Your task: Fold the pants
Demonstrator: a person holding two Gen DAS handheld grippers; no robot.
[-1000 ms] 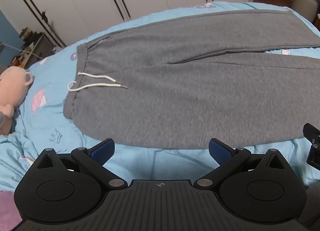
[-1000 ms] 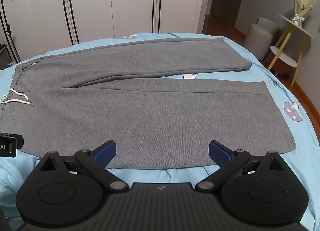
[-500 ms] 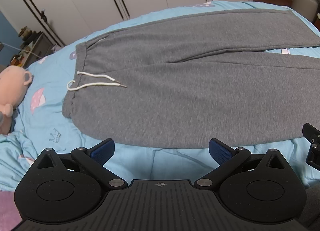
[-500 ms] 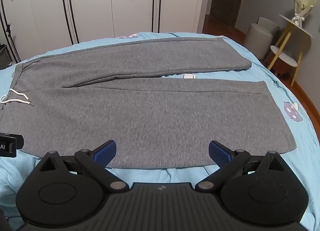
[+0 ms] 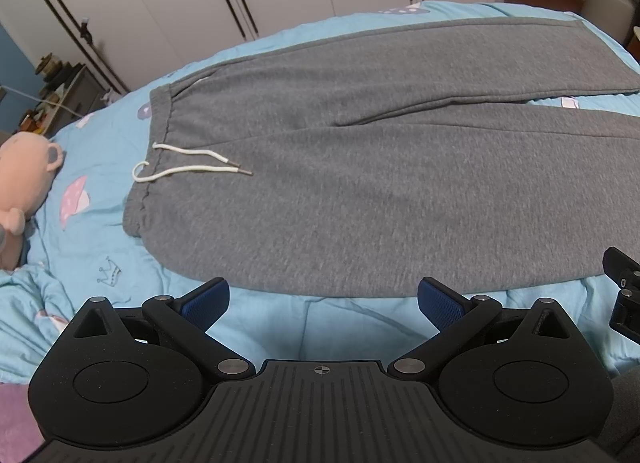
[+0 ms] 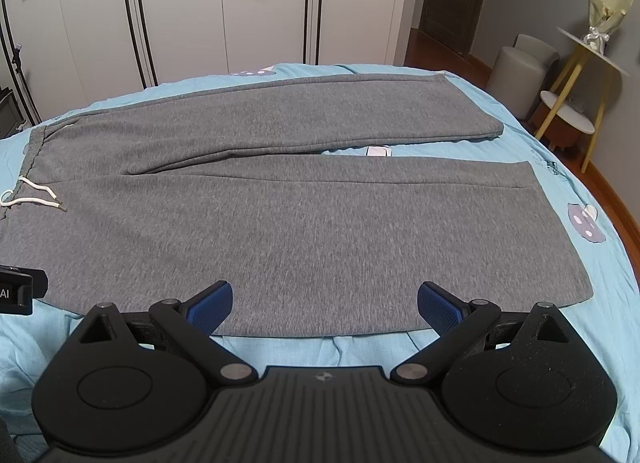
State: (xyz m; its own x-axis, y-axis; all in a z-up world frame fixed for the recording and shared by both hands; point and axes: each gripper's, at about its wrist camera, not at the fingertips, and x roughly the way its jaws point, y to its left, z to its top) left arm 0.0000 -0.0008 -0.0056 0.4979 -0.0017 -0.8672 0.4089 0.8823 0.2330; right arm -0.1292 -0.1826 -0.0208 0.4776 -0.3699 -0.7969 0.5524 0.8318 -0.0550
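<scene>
Grey sweatpants (image 5: 360,183) lie flat on a light blue bed cover (image 5: 92,247), waistband at the left with a white drawstring (image 5: 184,167), both legs stretching to the right. In the right wrist view the pants (image 6: 320,223) show both leg hems at the right, with the drawstring (image 6: 32,199) at the far left. My left gripper (image 5: 323,301) is open, hovering just before the near edge of the pants close to the hip. Open too, my right gripper (image 6: 325,303) hangs over the near edge of the near leg. Nothing sits between either pair of fingers.
A pink plush toy (image 5: 20,191) lies at the bed's left edge. White wardrobe doors (image 6: 200,15) stand behind the bed. A yellow-legged side table (image 6: 576,103) and a grey stool (image 6: 520,67) stand right of the bed. The bed cover (image 6: 600,183) curves off at right.
Both grippers have edged slightly forward toward the pants' near edge. The pants have not moved, and both grippers stay open.
</scene>
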